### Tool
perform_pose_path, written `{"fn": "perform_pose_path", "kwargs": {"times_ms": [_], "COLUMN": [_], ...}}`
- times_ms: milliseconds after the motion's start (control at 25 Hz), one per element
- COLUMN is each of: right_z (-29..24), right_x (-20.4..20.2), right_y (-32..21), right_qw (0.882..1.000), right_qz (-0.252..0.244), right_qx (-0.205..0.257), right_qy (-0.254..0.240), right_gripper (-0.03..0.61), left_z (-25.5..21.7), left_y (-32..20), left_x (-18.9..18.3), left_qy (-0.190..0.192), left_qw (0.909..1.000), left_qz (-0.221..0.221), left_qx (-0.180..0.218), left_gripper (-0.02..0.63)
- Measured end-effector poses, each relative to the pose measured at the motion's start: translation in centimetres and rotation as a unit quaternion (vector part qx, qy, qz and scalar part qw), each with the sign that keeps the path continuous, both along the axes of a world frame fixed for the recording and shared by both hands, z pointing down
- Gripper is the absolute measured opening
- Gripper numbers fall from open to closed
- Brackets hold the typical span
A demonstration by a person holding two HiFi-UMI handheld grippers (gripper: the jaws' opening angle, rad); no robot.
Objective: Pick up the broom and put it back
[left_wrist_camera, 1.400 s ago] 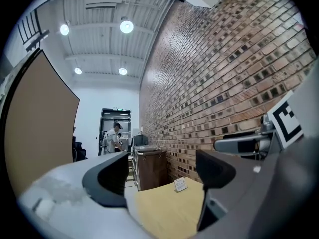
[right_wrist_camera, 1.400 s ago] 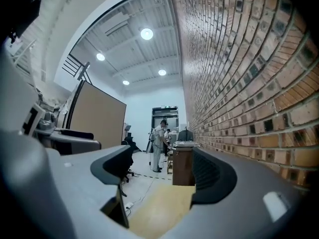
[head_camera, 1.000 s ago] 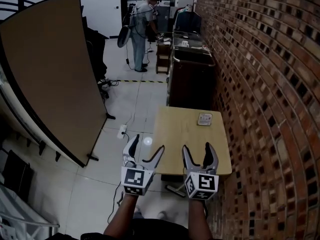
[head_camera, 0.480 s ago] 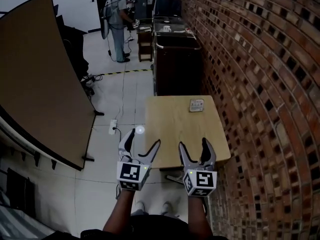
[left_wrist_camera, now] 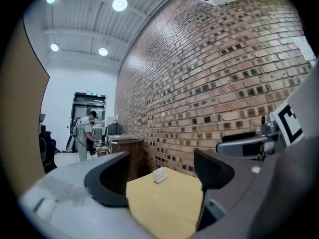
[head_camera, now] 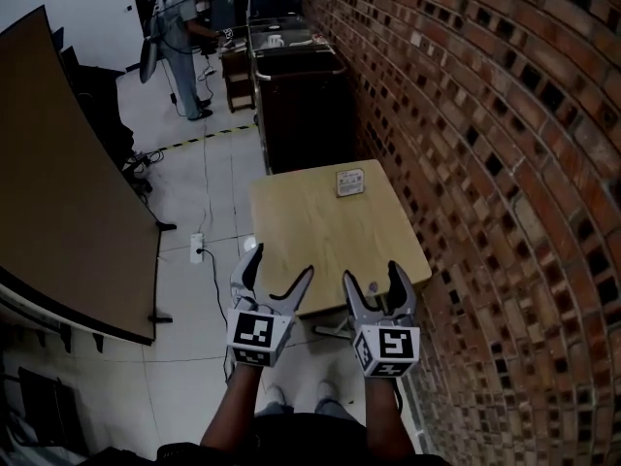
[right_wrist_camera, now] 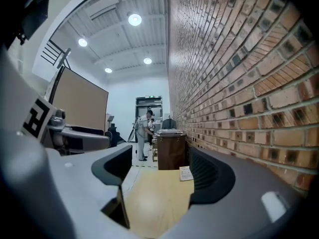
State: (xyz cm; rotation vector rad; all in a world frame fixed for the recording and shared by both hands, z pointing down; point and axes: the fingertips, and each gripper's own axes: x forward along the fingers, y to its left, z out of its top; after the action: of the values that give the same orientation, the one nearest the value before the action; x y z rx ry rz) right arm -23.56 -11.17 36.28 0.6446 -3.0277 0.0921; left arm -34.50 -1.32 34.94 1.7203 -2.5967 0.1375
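No broom shows in any view. My left gripper (head_camera: 281,263) and my right gripper (head_camera: 372,274) are held side by side at the near edge of a small wooden table (head_camera: 320,223), both pointing level along the brick wall. Both stand open with nothing between the jaws. In the left gripper view the left gripper (left_wrist_camera: 159,176) frames the tabletop (left_wrist_camera: 169,203) and a small card (left_wrist_camera: 160,175) lying on it. The right gripper (right_wrist_camera: 159,171) frames the same table (right_wrist_camera: 154,198) and card (right_wrist_camera: 185,173).
A brick wall (head_camera: 485,163) runs along the right. Behind the table stands a dark cabinet (head_camera: 301,105). A large brown board (head_camera: 58,192) leans at the left, with cables and a power strip (head_camera: 198,249) on the tiled floor. A person (head_camera: 182,37) stands far back.
The head view has swung, so the table, cabinet and person now sit further left and the wall fills more of the picture. Both grippers sit slightly lower, still open and empty.
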Motion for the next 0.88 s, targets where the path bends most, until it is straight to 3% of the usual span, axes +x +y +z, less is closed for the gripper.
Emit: {"fn": "perform_pose_path", "kwargs": {"times_ms": [160, 440, 880], "right_z": [0.6, 2.8, 5.9], "right_x": [2.4, 6.7, 11.4], "right_y": [-1.0, -2.7, -3.9], "right_qw": [0.999, 0.997, 0.991], "right_qz": [0.029, 0.076, 0.115], "right_qx": [-0.012, -0.031, -0.054], "right_qy": [0.000, 0.014, 0.032], "right_gripper": [0.367, 0.367, 0.367], "left_z": [1.4, 3.0, 6.2], "left_y": [-2.0, -5.7, -8.0], "left_x": [2.3, 6.7, 9.8], "left_qy": [-0.007, 0.004, 0.020], "left_qw": [0.9985, 0.9934, 0.9865], "left_qz": [0.044, 0.106, 0.146], "left_qx": [-0.032, -0.046, -0.072], "left_gripper": [0.403, 0.402, 0.402]}}
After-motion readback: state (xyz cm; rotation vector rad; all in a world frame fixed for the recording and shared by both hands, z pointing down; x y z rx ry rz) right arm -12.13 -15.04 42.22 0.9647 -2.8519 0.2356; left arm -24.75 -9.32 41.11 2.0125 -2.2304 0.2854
